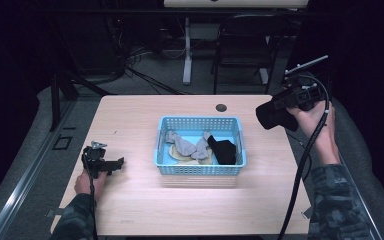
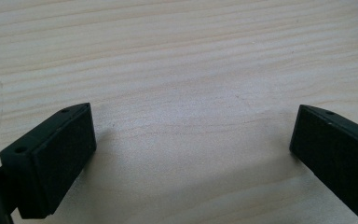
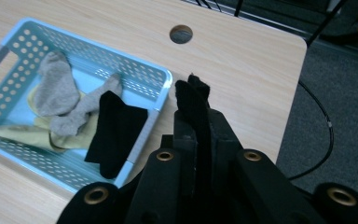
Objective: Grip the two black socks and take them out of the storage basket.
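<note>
Counter [image 1: 145, 210]: light wood, with a round cable hole [image 1: 221, 107] near its far edge, beyond the basket.
Basket [image 1: 200, 169]: light blue, perforated plastic, in the middle of the counter, between the two grippers and apart from both.
Basket contents: two grey socks [image 1: 182, 145] lie across yellowish cloth [image 1: 185, 156]; a black sock [image 1: 225, 151] lies at the basket's right end, draped against the wall.
Right gripper [image 1: 280, 107]: held up in the air above the counter's far right corner, to the right of the basket, with its cable trailing down over the person's sleeve. Its jaws are clamped together on a black sock.
Held sock [image 3: 193, 100]: black, pinched between the right gripper's jaws, its tip sticking up past them in the right gripper view; in the high view the rest hangs as a dark bundle left of the hand. It is clear of the basket and the counter.
Left gripper [image 1: 114, 163]: low at the counter's left side, well left of the basket, jaws pointing toward it. In the left gripper view the jaws stand wide apart with bare counter between them, gripping nothing.
</note>
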Action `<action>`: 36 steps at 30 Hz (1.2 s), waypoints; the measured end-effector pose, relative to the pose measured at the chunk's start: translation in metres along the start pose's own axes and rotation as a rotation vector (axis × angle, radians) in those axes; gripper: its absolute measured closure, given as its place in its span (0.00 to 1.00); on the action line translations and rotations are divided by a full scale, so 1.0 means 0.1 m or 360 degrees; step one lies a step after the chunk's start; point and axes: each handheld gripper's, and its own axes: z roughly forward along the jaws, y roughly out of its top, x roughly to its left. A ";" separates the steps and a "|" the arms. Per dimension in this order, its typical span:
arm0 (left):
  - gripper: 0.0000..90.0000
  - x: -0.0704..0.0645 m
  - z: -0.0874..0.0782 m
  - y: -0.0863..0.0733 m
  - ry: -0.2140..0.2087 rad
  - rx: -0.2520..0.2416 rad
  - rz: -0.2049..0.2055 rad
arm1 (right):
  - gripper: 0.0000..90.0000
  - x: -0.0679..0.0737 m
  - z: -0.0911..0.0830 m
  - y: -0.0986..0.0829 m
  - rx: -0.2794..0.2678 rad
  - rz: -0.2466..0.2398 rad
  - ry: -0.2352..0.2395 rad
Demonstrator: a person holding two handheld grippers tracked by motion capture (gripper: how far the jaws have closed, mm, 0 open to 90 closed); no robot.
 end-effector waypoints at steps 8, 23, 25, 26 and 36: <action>0.00 0.00 0.00 0.00 -0.0001 0.0000 0.0000 | 0.93 -0.21 0.21 -0.26 0.0063 0.0087 -0.0010; 0.00 0.00 0.00 0.00 0.0000 -0.0001 -0.0001 | 0.93 -0.34 0.84 -0.75 0.0225 0.0187 0.0020; 0.00 0.00 0.00 0.00 -0.0001 0.0000 0.0000 | 0.93 -0.32 0.91 -0.80 0.0238 0.0195 0.0022; 0.00 0.00 0.00 0.00 0.0000 0.0000 0.0000 | 0.93 -0.32 0.94 -0.82 0.0244 0.0199 0.0021; 0.00 0.00 0.00 0.00 0.0000 0.0000 0.0000 | 0.92 -0.25 1.27 -1.01 0.0330 0.0211 0.0054</action>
